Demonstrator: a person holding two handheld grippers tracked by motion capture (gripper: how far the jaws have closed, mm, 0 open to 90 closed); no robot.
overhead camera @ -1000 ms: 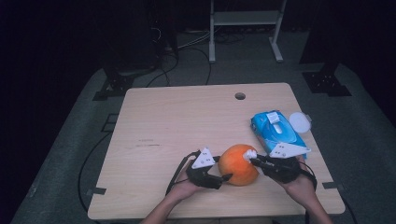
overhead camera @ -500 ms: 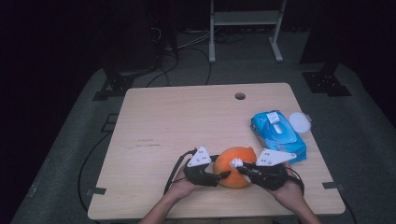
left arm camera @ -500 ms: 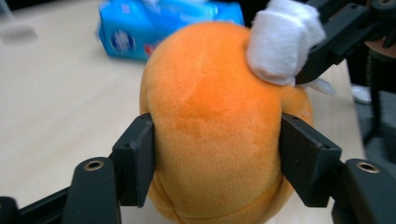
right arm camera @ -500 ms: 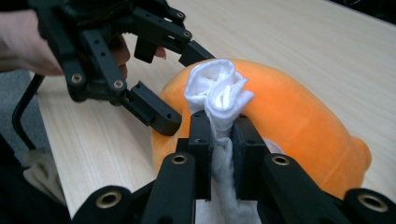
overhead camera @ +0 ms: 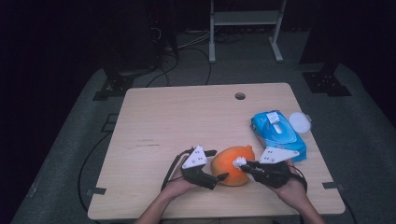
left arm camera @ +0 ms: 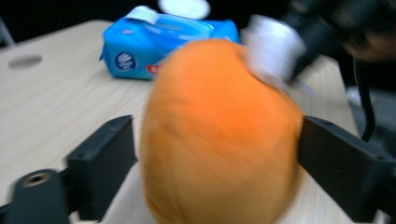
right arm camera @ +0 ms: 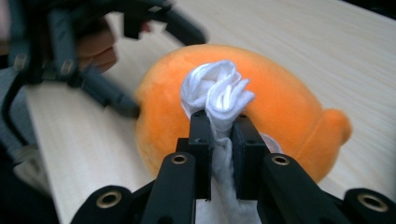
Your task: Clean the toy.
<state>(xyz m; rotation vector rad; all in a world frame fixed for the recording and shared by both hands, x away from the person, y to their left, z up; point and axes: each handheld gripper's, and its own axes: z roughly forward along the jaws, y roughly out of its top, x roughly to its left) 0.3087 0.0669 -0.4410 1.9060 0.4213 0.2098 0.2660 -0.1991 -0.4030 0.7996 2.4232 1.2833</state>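
High view looks forward and down on the table [overhead camera: 187,121]; both gripper views sit close, sharing the orange plush [left arm camera: 219,135].

Black claw [right arm camera: 219,135], brass screw eyelets, grey triangular plate.
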